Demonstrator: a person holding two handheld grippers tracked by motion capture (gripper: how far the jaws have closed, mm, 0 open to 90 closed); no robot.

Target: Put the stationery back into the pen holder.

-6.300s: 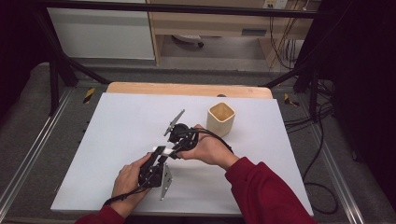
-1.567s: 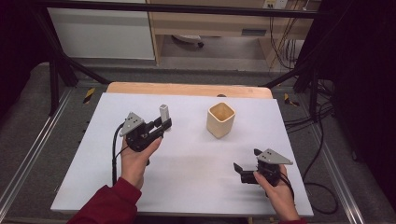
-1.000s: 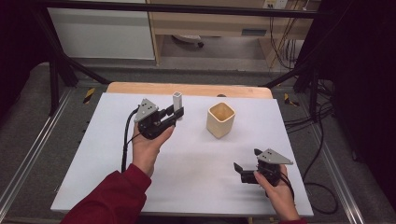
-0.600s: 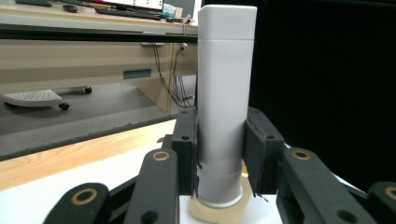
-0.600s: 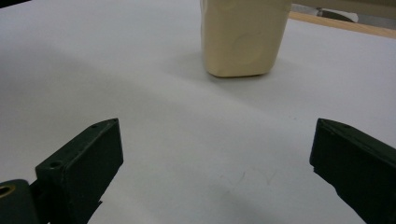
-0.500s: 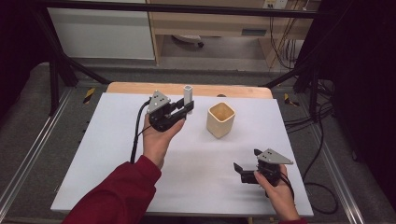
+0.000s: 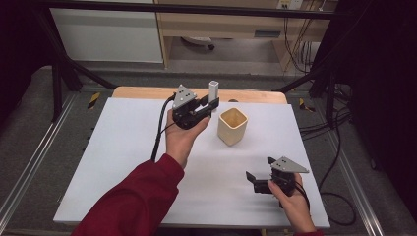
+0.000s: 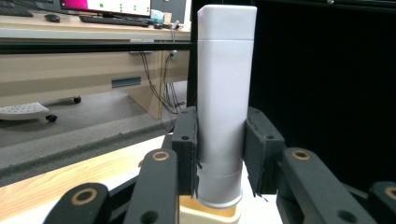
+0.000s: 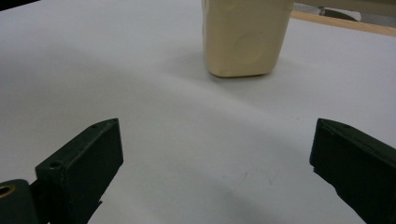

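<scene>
Nearest the person, the right gripper (image 7: pixel 259 181) rests on the white table (image 7: pixel 123 147) with its jaws spread wide and nothing between them. Farther off stands the cream square plastic cup (image 7: pixel 232 126). Just beyond and left of it, the left gripper (image 7: pixel 209 106) clamps a tall white square-sided tube (image 8: pixel 225 98) upright above the table.

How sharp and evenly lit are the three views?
High view: table bright, surroundings dark, slightly soft. Left gripper view: white tube sharp, black backdrop at right. Right gripper view: beige cup throws a soft shadow, and the near jaws are blurred.
</scene>
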